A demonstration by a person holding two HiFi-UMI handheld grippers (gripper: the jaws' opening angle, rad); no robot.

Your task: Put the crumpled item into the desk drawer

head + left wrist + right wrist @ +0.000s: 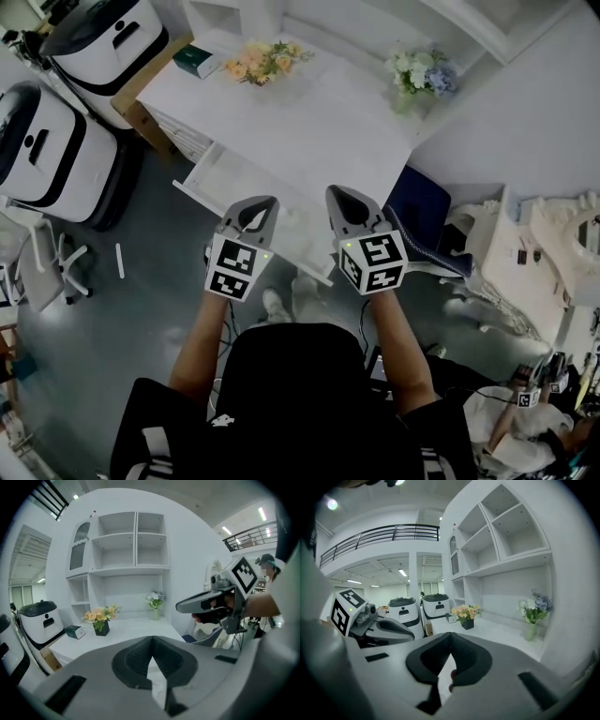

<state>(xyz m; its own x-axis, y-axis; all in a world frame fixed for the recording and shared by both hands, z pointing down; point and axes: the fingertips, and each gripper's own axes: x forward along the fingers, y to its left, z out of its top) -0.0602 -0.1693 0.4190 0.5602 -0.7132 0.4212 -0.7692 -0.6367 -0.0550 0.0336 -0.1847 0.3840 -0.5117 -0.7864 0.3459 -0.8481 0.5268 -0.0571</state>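
Left gripper [267,204] and right gripper [335,195], two in all, jaws pressed together, above one open drawer [234,183]; two flower bunches [264,61] on the far desk [319,122].

I'm working in a big open lab hall with one corner dressed up like a home study. A white desk [309,122] with a white shelf unit [136,541] above it carries a pot of orange flowers [262,61] and a vase of pale flowers [420,77]. Beside it, bulky white machines [56,155] stand on a grey floor [141,309]. Beyond them a railed gallery [379,534] runs above strip lights [402,572].
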